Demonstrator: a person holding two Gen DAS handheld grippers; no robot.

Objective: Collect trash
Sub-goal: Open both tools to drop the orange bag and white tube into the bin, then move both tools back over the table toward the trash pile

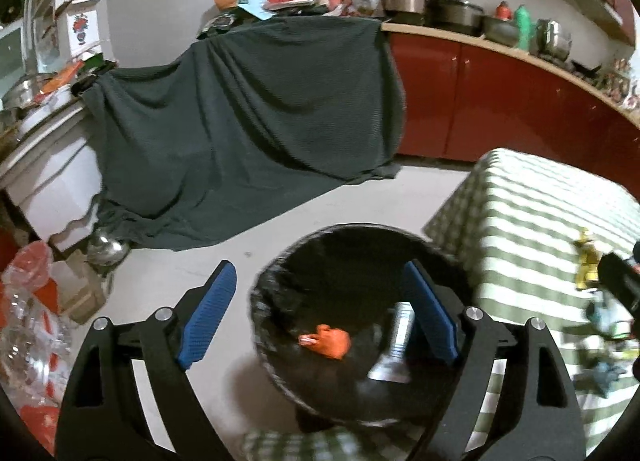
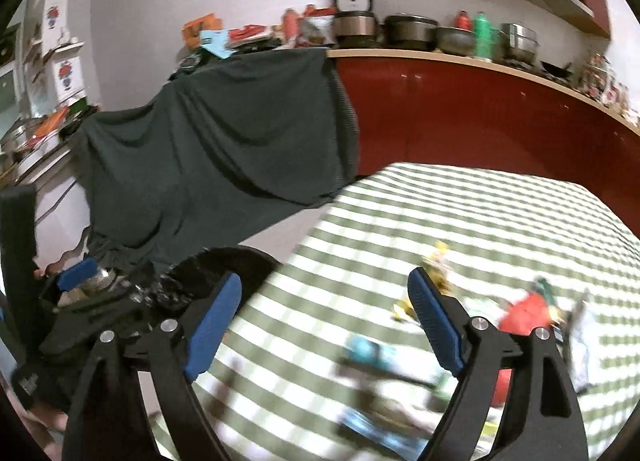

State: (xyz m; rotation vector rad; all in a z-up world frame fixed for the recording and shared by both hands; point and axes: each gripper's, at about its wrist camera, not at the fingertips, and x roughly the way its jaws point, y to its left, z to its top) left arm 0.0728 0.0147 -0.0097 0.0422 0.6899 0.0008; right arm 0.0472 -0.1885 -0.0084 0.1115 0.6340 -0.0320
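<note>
Left tool (image 1: pixel 318 317), blue pads (image 1: pixel 208 315) spread wide and empty, above a black bin (image 1: pixel 360 325) holding an orange scrap (image 1: pixel 330 341) and a pale wrapper (image 1: pixel 394 345); checked-cloth surface (image 1: pixel 532 217) beside the bin, at right

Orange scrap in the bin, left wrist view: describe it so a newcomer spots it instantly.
Find the green-checked table; the round black bin stands on the floor at its left edge. Inside, left of centre, lies the orange scrap, a small crumpled lump. Its neighbour, a white-grey packet, is long, pale and blurred; the scrap is the only bright thing there.
</note>
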